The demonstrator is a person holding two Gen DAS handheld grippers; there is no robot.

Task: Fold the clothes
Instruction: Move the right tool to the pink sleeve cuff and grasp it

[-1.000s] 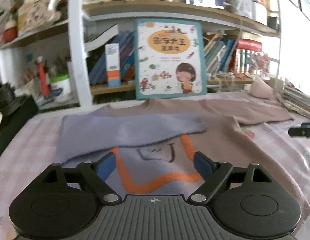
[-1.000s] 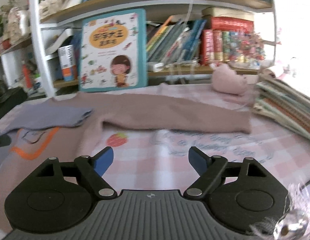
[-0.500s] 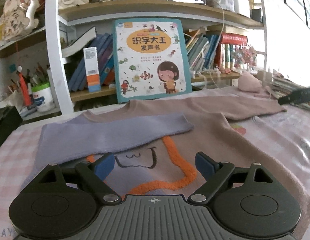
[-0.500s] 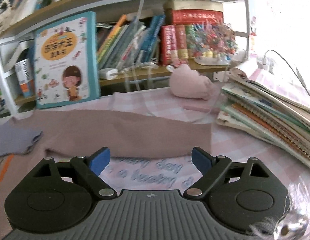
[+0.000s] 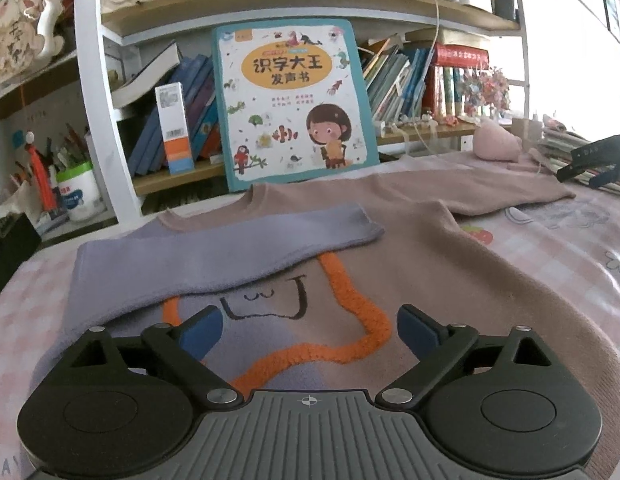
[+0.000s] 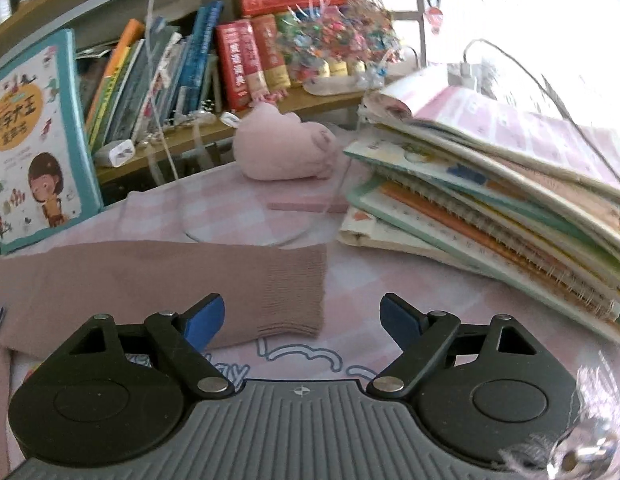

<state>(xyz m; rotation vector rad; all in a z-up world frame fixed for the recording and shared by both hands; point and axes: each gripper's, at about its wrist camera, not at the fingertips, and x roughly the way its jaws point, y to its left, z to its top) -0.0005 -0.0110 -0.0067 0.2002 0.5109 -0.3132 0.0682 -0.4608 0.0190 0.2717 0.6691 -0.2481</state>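
Right gripper [image 6: 302,316] closing over empty air, sleeve [image 6: 170,280] lying crosswise, cuff rightward.

Sweater [image 5: 449,276] flat on table [image 5: 569,248]; picture book [image 5: 294,104] upright behind.

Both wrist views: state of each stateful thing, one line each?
sweater: flat on the table, face up
purple sleeve: folded across the chest
pink sleeve: stretched out flat, not yet folded
left gripper: jaws opening, empty, over the sweater front
right gripper: jaws closing, pink sleeve's cuff between them, not gripped
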